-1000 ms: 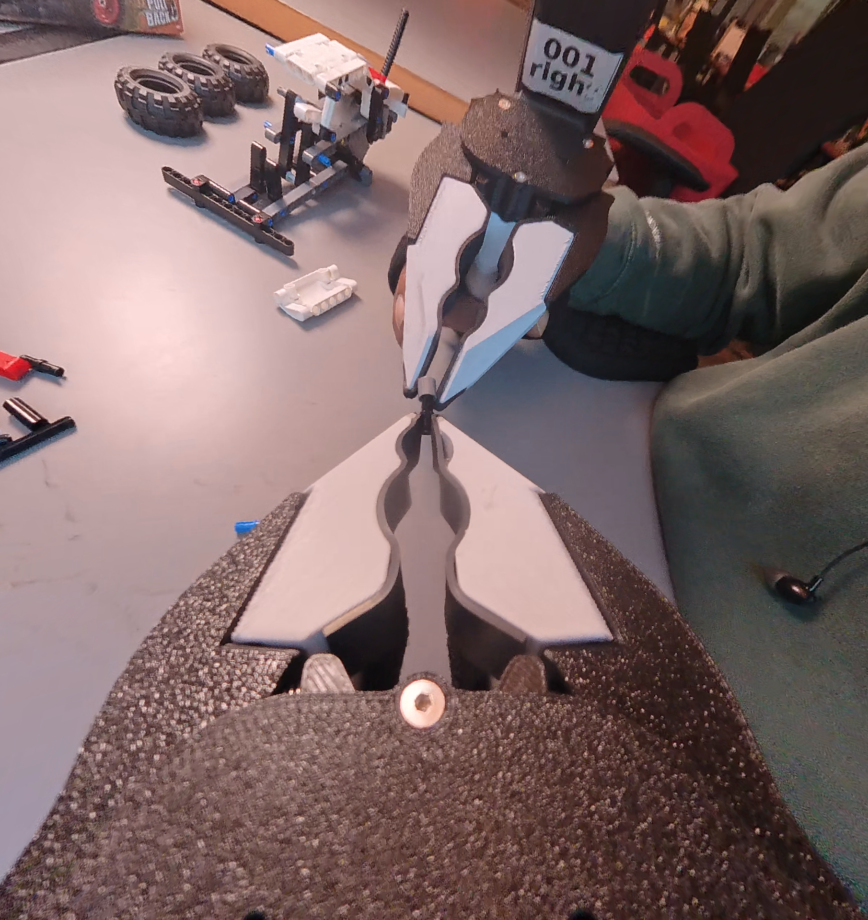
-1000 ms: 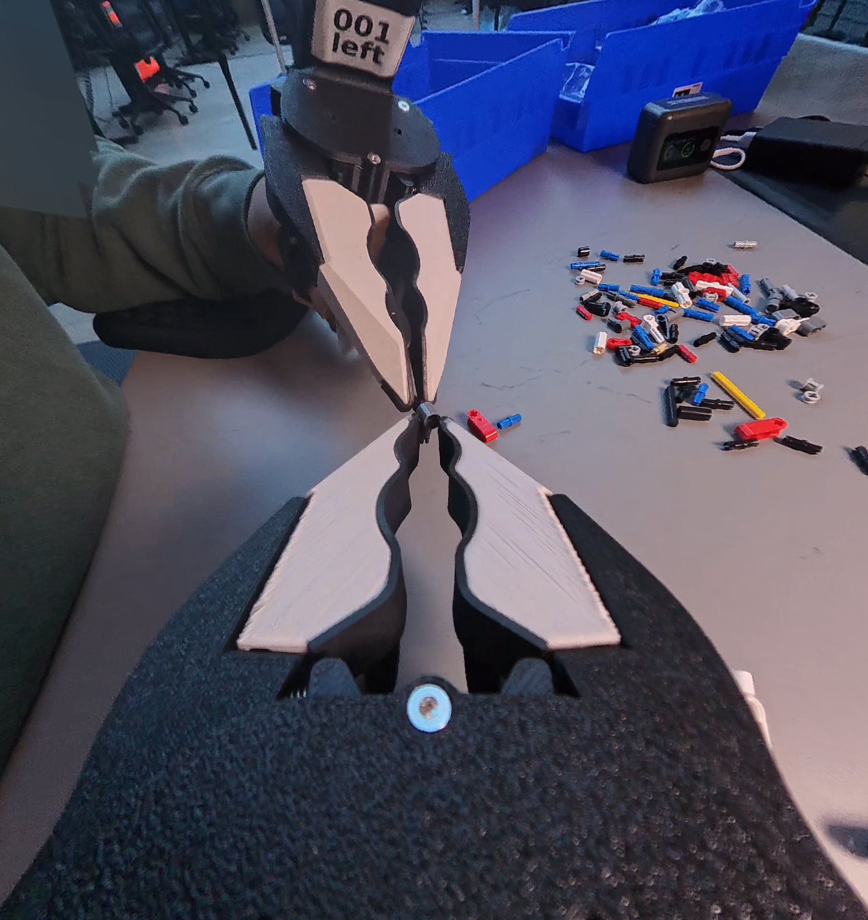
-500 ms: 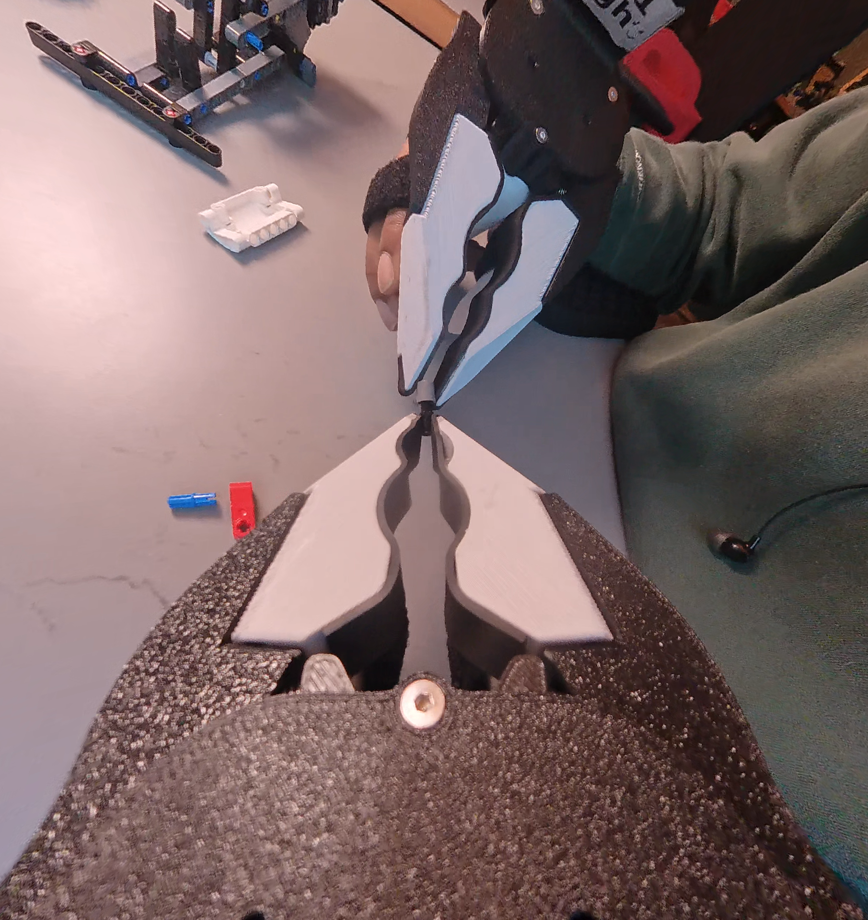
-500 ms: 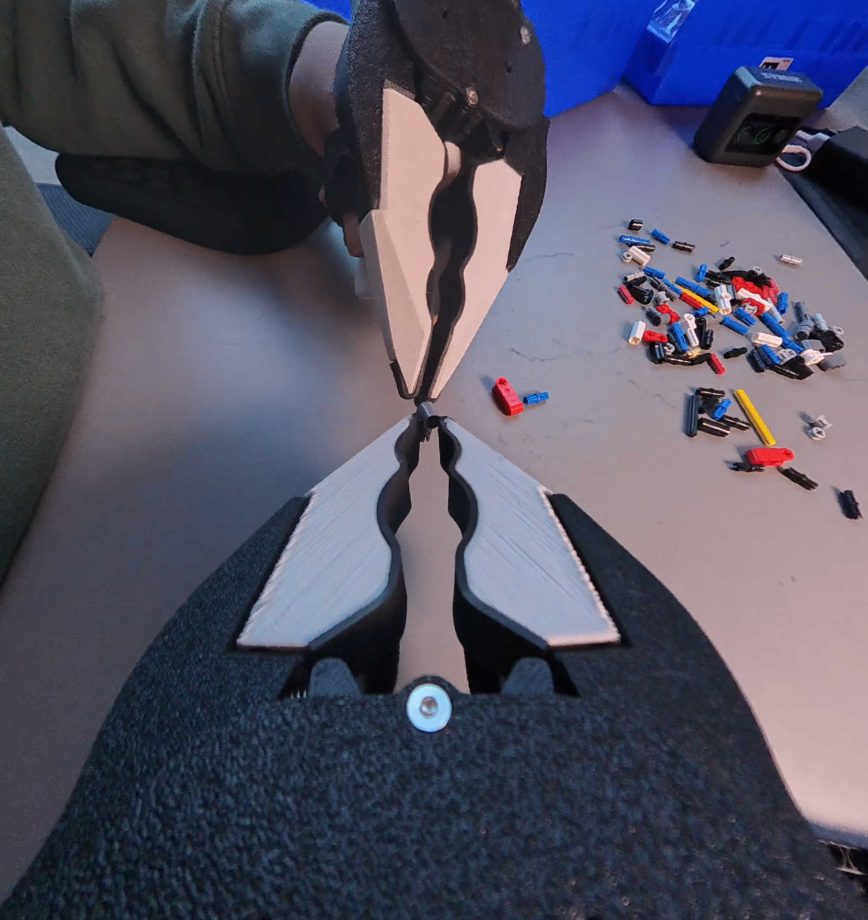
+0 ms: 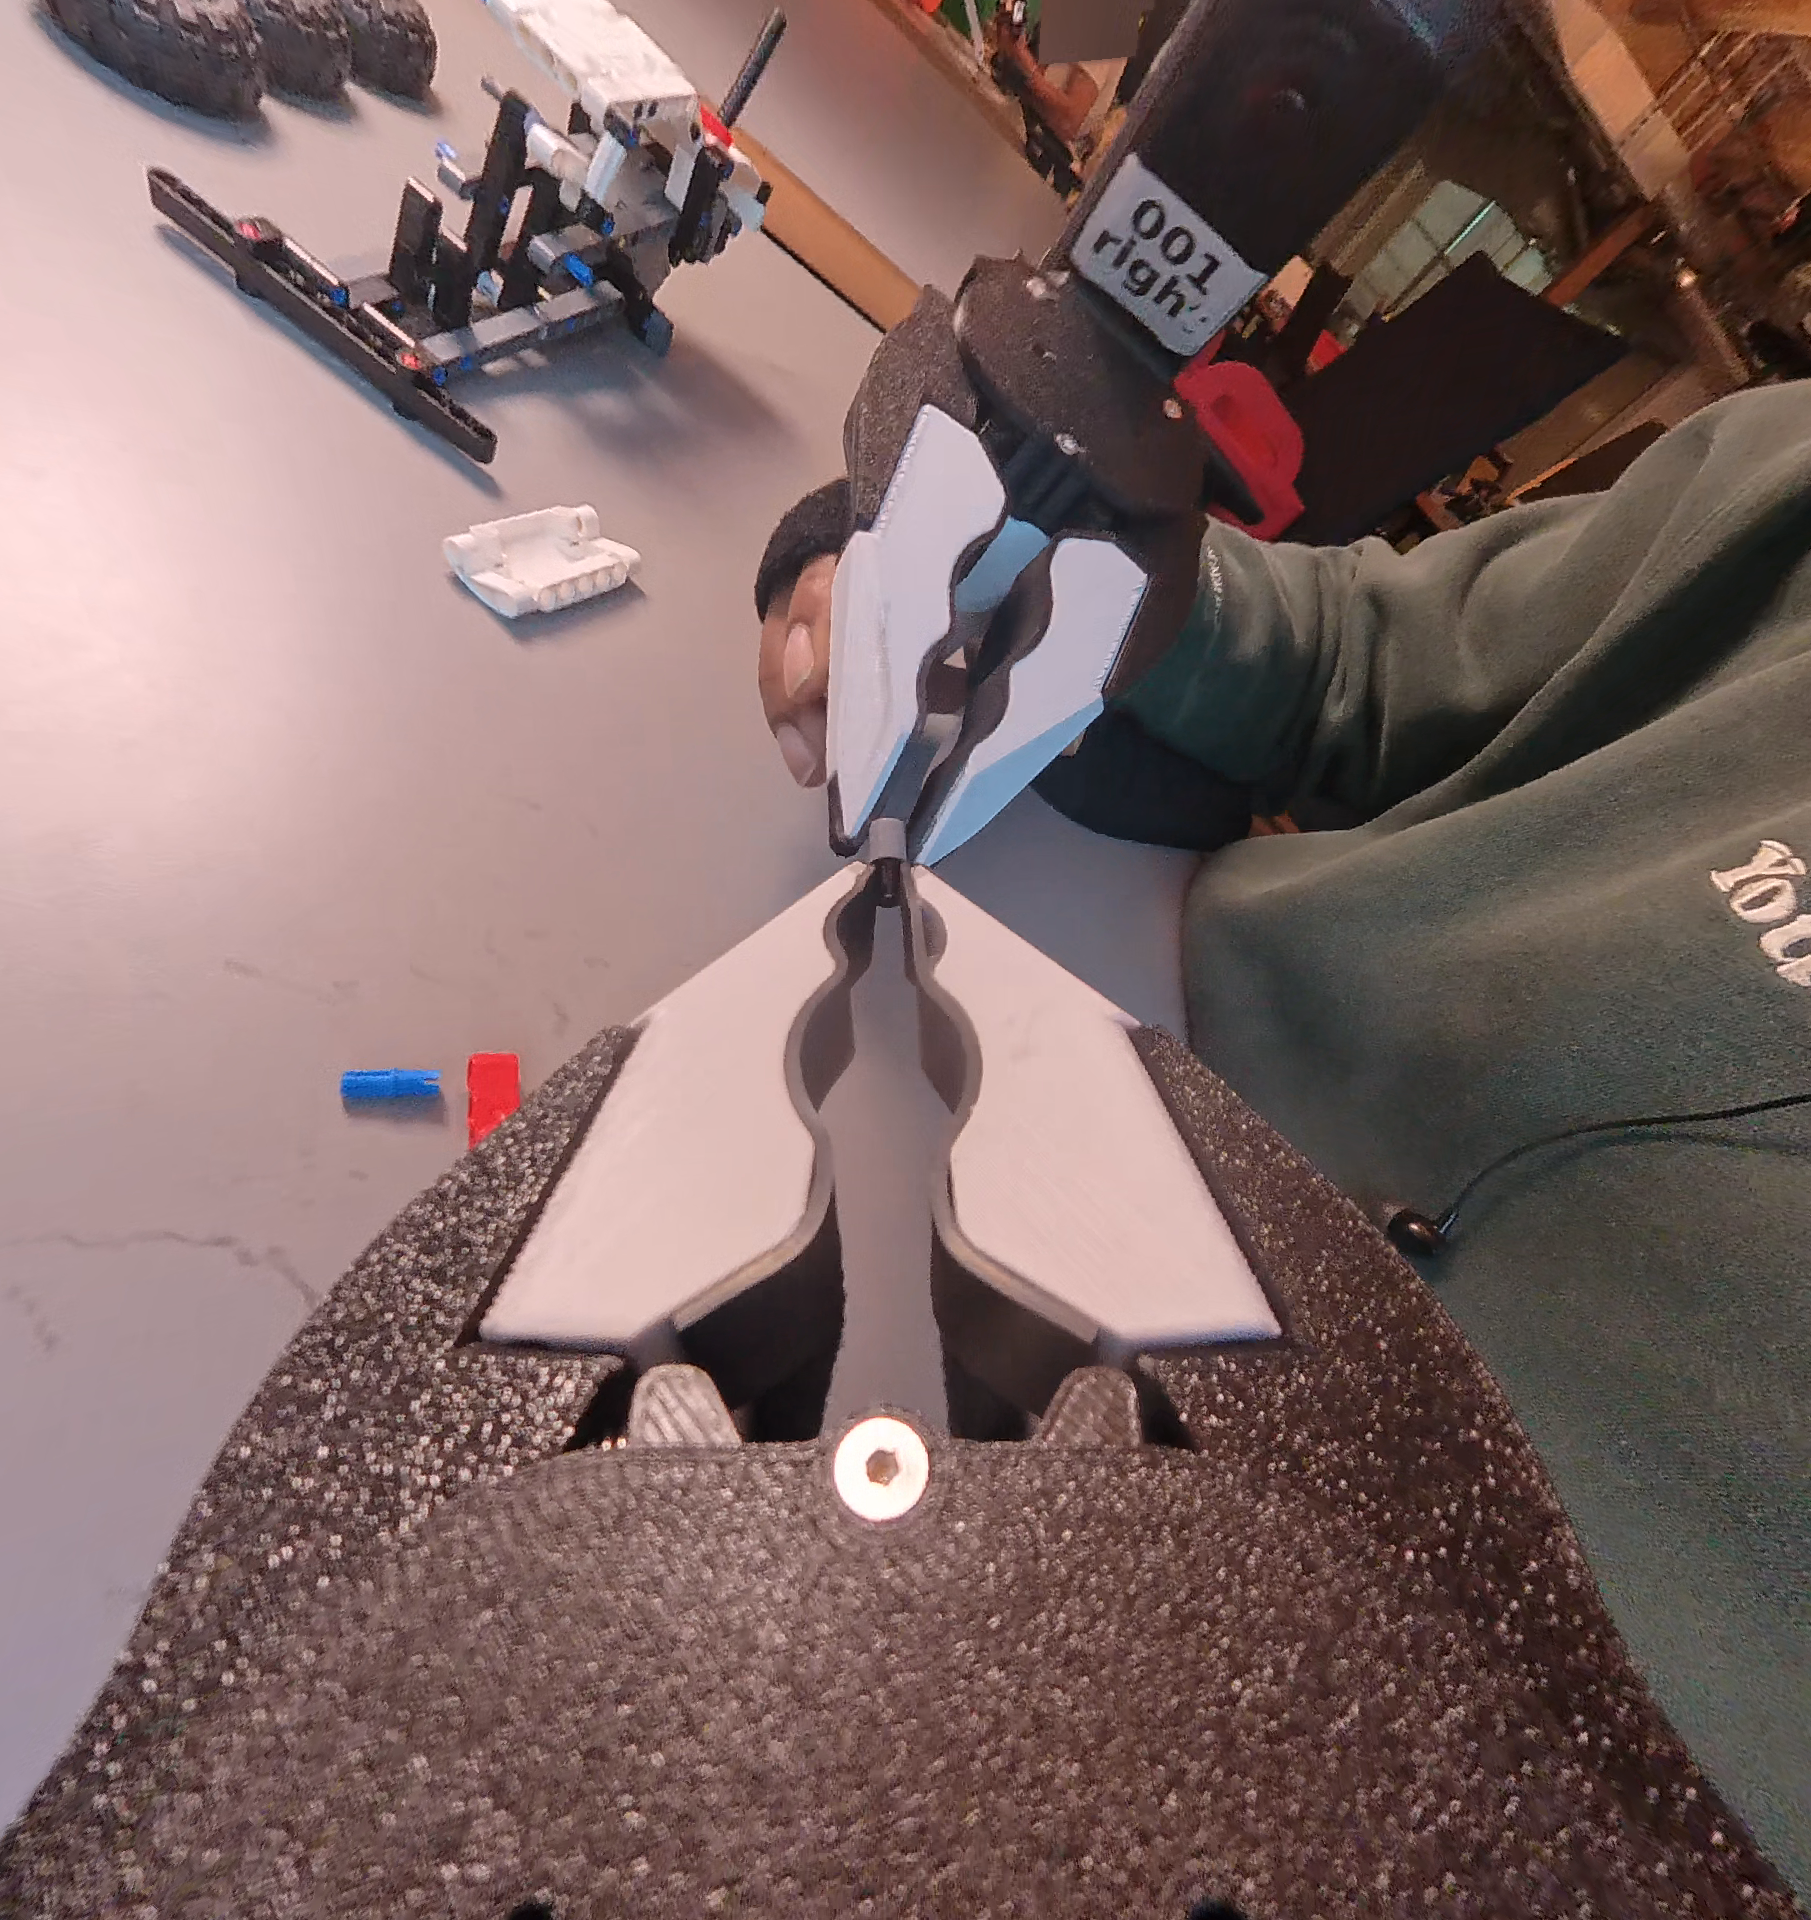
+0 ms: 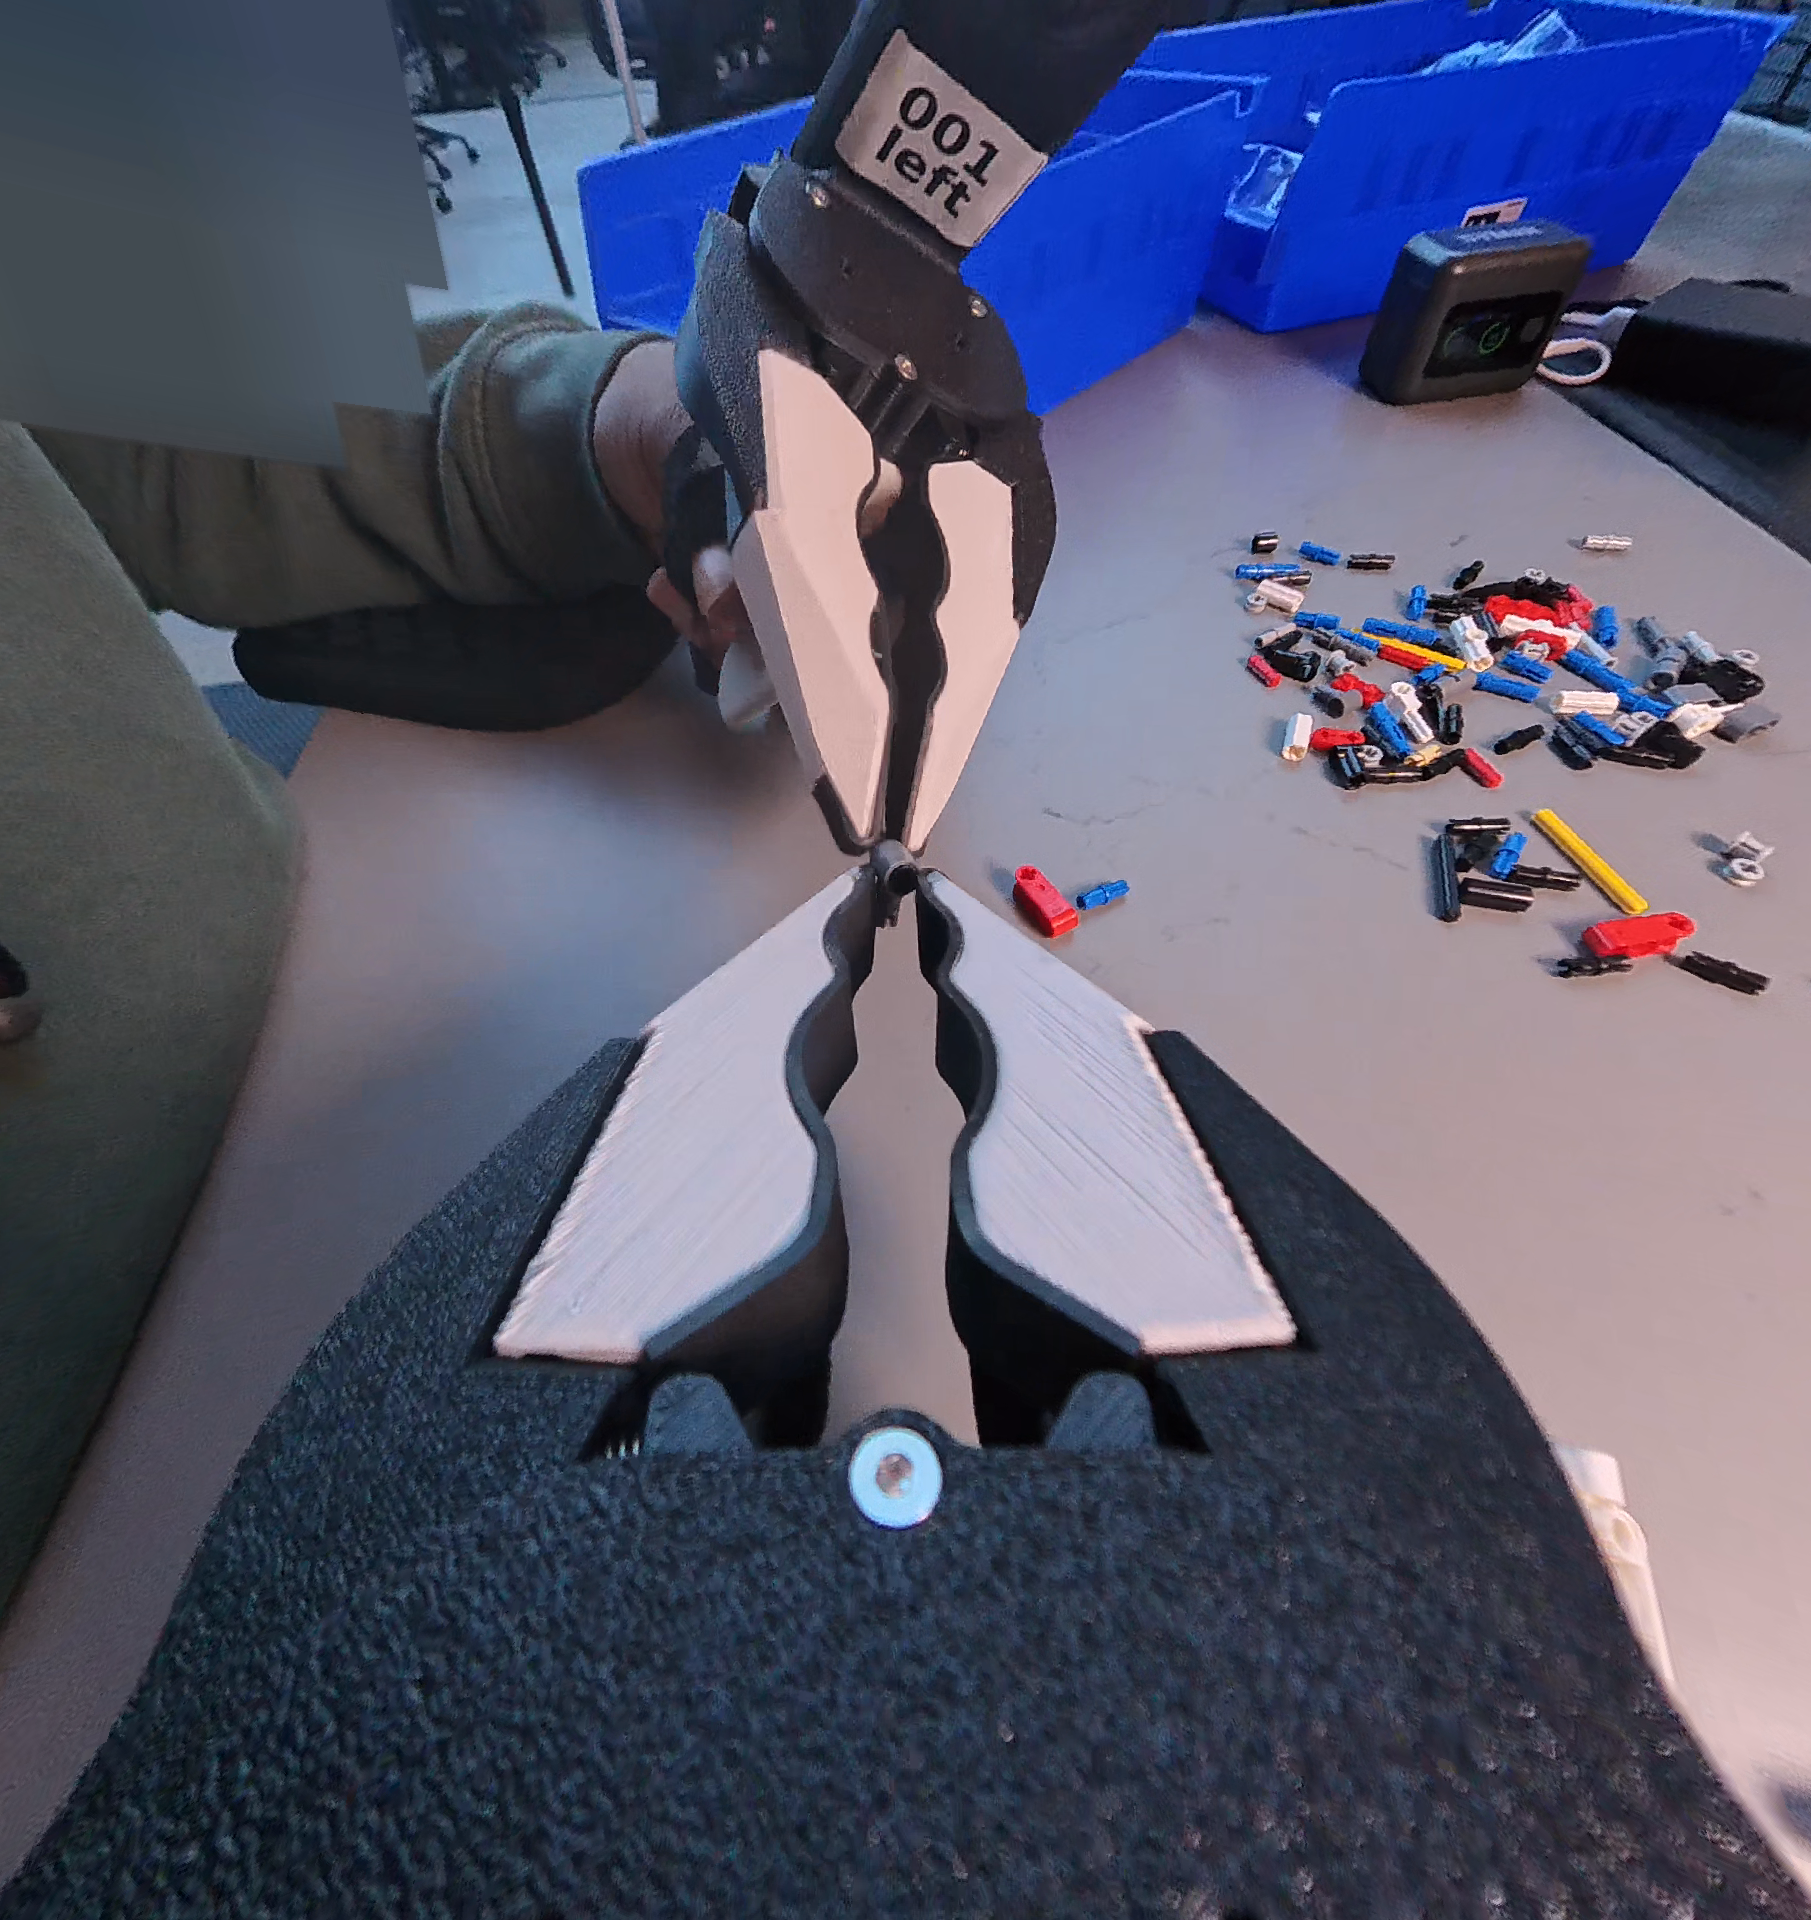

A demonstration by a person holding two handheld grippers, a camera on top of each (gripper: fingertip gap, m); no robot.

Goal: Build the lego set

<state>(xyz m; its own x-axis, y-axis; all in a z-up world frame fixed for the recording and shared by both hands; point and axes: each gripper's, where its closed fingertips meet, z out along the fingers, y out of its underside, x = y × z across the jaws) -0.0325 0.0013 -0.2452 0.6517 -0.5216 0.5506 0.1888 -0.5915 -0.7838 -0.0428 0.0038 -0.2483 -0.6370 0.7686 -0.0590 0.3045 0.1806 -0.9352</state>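
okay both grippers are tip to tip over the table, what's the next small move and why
Probably press the left gripper and right gripper straight together: the right pinches a small grey connector piece, the left a thin black pin, already lined up and meeting.

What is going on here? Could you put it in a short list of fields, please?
Left gripper: shut on a small black pin
Right gripper: shut on a small grey connector
Contact: the two parts meet tip to tip, above the table
Half-built model: far side of the table, untouched
Loose parts: scattered pile right of the grippers
Nearest strays: red piece and blue pin
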